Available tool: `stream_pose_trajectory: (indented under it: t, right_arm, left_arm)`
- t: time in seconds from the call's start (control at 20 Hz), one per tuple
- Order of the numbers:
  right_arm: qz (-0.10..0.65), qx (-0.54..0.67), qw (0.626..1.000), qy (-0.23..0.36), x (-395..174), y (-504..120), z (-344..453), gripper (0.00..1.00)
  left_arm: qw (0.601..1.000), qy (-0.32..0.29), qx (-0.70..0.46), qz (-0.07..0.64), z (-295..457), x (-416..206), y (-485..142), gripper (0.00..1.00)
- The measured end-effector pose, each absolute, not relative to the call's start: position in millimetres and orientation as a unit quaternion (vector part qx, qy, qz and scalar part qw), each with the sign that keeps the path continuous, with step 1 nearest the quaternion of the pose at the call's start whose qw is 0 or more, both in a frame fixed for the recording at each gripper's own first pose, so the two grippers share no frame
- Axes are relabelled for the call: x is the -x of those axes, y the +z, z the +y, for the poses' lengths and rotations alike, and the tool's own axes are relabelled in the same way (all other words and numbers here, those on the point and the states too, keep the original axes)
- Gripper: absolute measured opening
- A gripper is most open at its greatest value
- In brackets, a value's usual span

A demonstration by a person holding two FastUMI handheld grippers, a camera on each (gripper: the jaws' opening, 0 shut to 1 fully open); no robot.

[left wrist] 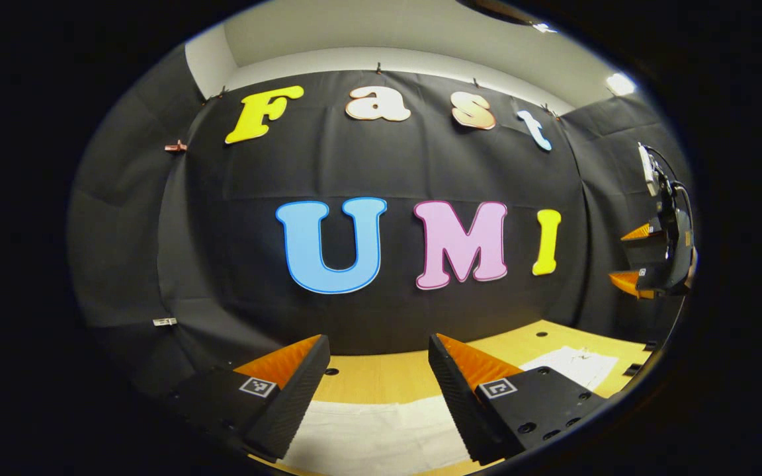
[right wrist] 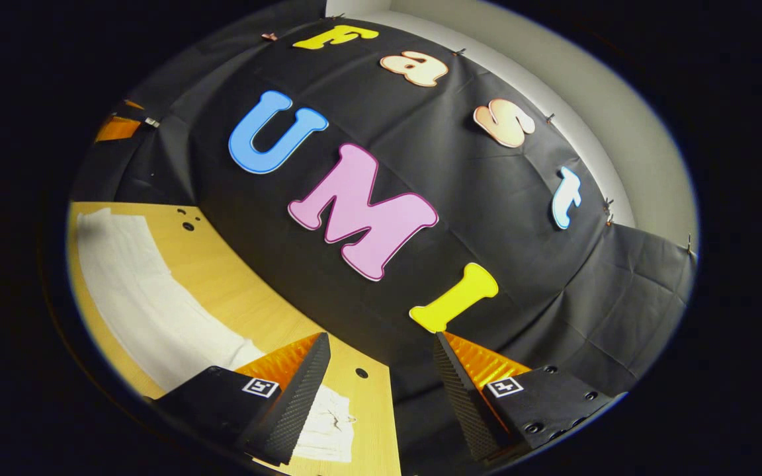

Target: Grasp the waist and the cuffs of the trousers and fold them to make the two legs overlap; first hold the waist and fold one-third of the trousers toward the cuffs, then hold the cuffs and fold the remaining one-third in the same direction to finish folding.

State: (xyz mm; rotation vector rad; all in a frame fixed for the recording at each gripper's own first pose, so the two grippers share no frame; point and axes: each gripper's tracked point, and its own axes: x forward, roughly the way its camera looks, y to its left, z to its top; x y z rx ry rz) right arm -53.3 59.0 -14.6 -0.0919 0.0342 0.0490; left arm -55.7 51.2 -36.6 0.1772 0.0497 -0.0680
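White cloth, the trousers (left wrist: 381, 436), lies flat on the wooden table (left wrist: 387, 377) in the left gripper view, and every place here is given from that garment. Going left to right in this view, the left gripper (left wrist: 379, 390) hangs above the near part of the trousers with its two fingers spread wide apart and nothing between them; the bare tabletop and a strip of the white fabric show through the gap. Beyond the trousers the black cloth wall (left wrist: 368, 165) rises from the far edge of the table. Farther right, another stretch of the trousers reaches toward the table's right end, with a small dark hole in the wood just behind it. Well above that right end, near the side wall, the right gripper (left wrist: 626, 254) is held in the air, its fingers parted and empty. In the right gripper view the scene is tilted: the trousers (right wrist: 149, 297) run as a long pale band along the left side of the table (right wrist: 249, 304), one end reaching down beneath the nearer finger. The right gripper (right wrist: 381, 377) hovers above that end, released, its fingers wide apart and touching no fabric.
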Motion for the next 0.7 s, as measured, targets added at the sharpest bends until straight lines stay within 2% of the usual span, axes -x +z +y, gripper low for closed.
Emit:
stream_pose_trajectory:
  t: [0.2, 0.35, 0.7]
  right_arm:
    - [0.018, 0.110, 0.993, 0.044, 71, -42, 75, 0.97]
    - [0.034, 0.139, 0.986, 0.081, 87, -74, 95, 0.97]
    - [0.076, 0.213, 0.959, 0.172, 122, -156, 140, 0.98]
  left_arm:
    - [0.983, -0.062, -0.154, 0.082, 62, 74, -82, 0.98]
    - [0.965, -0.076, -0.229, 0.098, 66, 88, -104, 0.97]
    - [0.887, -0.162, -0.408, 0.143, 49, 114, -191, 0.96]
